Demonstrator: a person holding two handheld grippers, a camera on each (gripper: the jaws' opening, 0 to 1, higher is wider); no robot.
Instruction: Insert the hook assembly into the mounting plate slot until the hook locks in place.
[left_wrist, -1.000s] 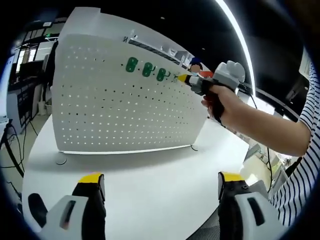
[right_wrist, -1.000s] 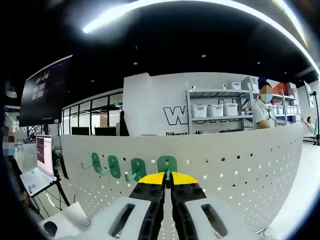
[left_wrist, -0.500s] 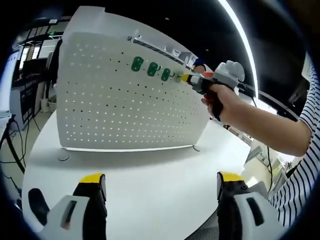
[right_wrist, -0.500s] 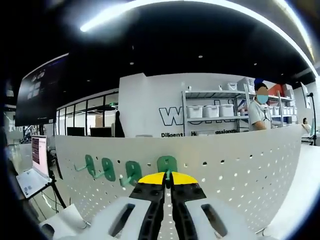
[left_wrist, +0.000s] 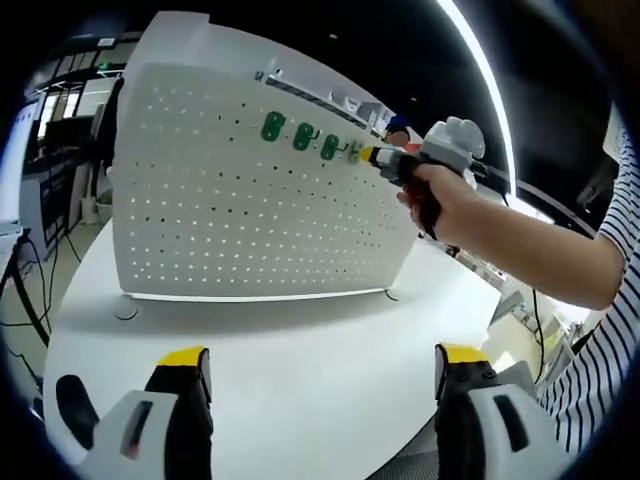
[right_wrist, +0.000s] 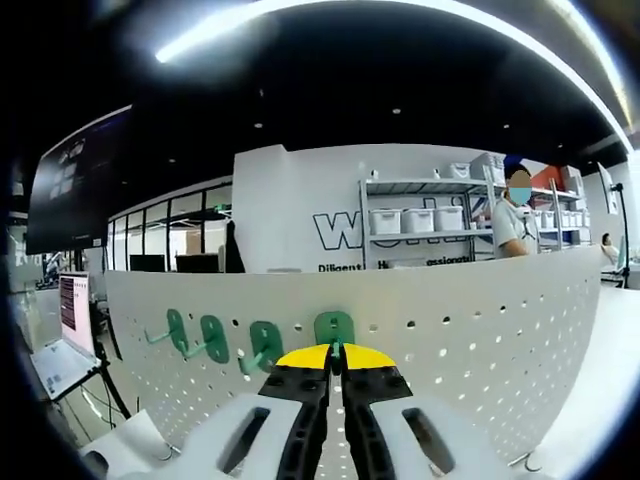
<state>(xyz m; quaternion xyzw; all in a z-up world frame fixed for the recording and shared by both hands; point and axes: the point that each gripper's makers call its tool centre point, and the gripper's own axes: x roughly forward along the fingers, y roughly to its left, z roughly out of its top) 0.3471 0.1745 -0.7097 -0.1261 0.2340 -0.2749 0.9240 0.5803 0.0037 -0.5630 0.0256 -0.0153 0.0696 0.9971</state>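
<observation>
A white perforated mounting plate (left_wrist: 240, 200) stands upright on a white table (left_wrist: 300, 370). Three green hooks (left_wrist: 300, 137) sit in its top row. In the right gripper view the plate (right_wrist: 480, 340) spans the frame, with three green hooks (right_wrist: 215, 338) to the left. My right gripper (right_wrist: 336, 352) is shut on a fourth green hook (right_wrist: 334, 327), whose back plate lies against the plate. The left gripper view shows that right gripper (left_wrist: 368, 155) at the plate's upper right, held by a hand. My left gripper (left_wrist: 318, 358) stands open low over the table, holding nothing.
A person's arm (left_wrist: 520, 250) in a striped sleeve reaches in from the right. Behind the plate stand shelves with white bins (right_wrist: 425, 220) and a person (right_wrist: 512, 220). A laptop (right_wrist: 62, 350) rests at the far left. Bare tabletop lies in front of the plate.
The right gripper with its green hook has stayed against the plate's top row. Both views shifted slightly; the left gripper has not moved.
</observation>
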